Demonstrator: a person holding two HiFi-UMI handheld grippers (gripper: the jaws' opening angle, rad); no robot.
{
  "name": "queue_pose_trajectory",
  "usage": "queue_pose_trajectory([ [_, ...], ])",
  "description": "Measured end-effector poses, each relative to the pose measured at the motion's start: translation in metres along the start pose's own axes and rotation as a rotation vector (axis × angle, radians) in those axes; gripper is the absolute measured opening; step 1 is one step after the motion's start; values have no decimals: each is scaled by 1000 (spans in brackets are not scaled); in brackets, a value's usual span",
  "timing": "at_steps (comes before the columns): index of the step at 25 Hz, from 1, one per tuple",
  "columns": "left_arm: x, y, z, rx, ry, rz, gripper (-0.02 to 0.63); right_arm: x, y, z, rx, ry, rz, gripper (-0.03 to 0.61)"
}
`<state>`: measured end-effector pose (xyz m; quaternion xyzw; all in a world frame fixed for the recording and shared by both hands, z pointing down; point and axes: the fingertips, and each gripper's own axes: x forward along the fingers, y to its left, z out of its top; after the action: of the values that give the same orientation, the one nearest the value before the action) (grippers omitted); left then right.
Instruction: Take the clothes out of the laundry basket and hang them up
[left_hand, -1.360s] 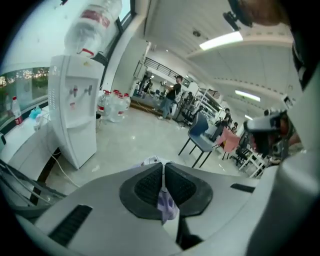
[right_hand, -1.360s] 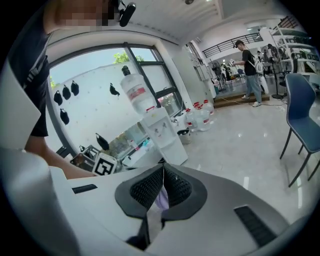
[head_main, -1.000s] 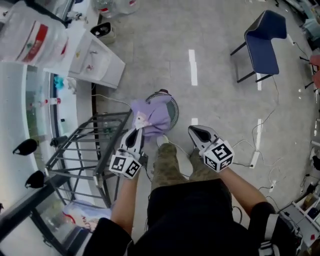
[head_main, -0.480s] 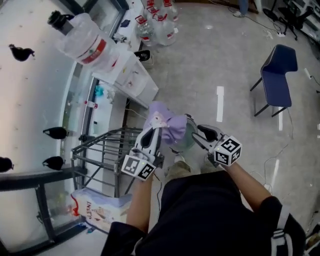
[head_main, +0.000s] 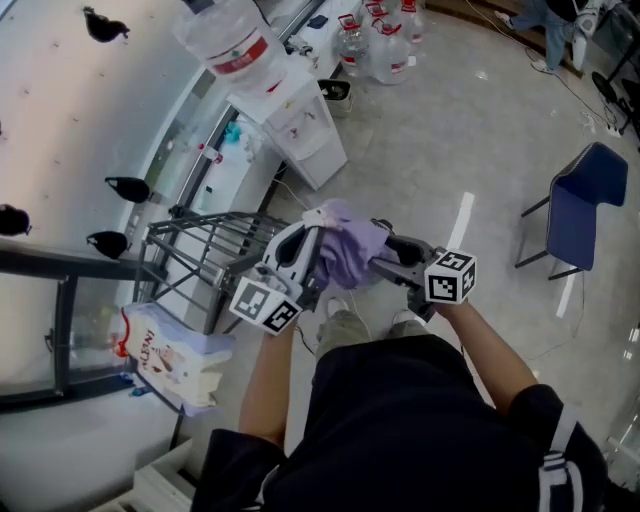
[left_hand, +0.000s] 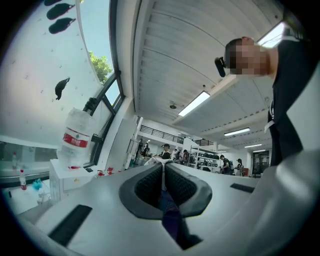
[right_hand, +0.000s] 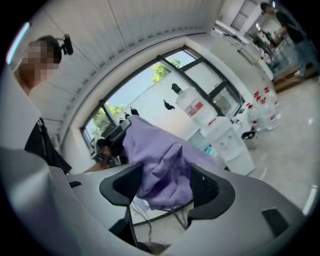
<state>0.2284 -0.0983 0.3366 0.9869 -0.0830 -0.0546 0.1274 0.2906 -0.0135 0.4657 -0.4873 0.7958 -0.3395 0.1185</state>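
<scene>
A lilac garment (head_main: 352, 252) hangs bunched between my two grippers at chest height. My left gripper (head_main: 312, 240) is shut on its upper edge; in the left gripper view only a thin strip of cloth (left_hand: 169, 212) shows in the closed left gripper (left_hand: 164, 172). My right gripper (head_main: 392, 258) has just been opening its jaws. In the right gripper view they stand wide apart around the hanging fold of the garment (right_hand: 162, 167), and the right gripper (right_hand: 165, 189) is not clamping it. The laundry basket is hidden.
A grey metal drying rack (head_main: 205, 255) stands just left of the left gripper. Behind it are a white water dispenser (head_main: 305, 125) with a bottle, and spare bottles (head_main: 375, 45). A printed bag (head_main: 170, 350) lies lower left. A blue chair (head_main: 585, 205) stands right.
Both grippers have risen with the lilac garment, from low over the floor to chest height. The right jaws went from closed to wide apart. The head view has tilted up toward the window.
</scene>
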Motion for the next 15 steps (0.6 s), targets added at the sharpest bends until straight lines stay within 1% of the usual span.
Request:
queue_pose_trajectory([
  [2, 1, -2, 0, 3, 3, 15, 11, 10, 23, 1, 32, 9, 148, 261],
  [3, 1, -2, -1, 2, 4, 22, 11, 14, 32, 2, 18, 16, 196, 258],
  [4, -1, -1, -1, 0, 5, 31, 11, 18, 36, 6, -9, 21, 220, 240],
  [5, -4, 3, -1, 0, 6, 45, 11, 21, 35, 12, -38, 20, 220, 165],
  [6, -9, 9, -1, 2, 10, 68, 11, 24, 31, 21, -57, 12, 207, 57],
  [7, -15, 17, -1, 6, 21, 100, 11, 26, 26, 31, -56, -3, 193, 25],
  [10, -33, 47, -8, 18, 87, 222, 11, 26, 17, 75, 2, -73, 199, 18],
  [11, -37, 55, -12, 26, 114, 252, 11, 27, 18, 91, -6, -90, 211, 17],
  [13, -43, 68, -18, 42, 164, 289, 11, 33, 26, 119, -71, -103, 228, 15],
  [15, -46, 75, -25, 42, 195, 308, 12, 43, 38, 142, -130, -109, 244, 15],
])
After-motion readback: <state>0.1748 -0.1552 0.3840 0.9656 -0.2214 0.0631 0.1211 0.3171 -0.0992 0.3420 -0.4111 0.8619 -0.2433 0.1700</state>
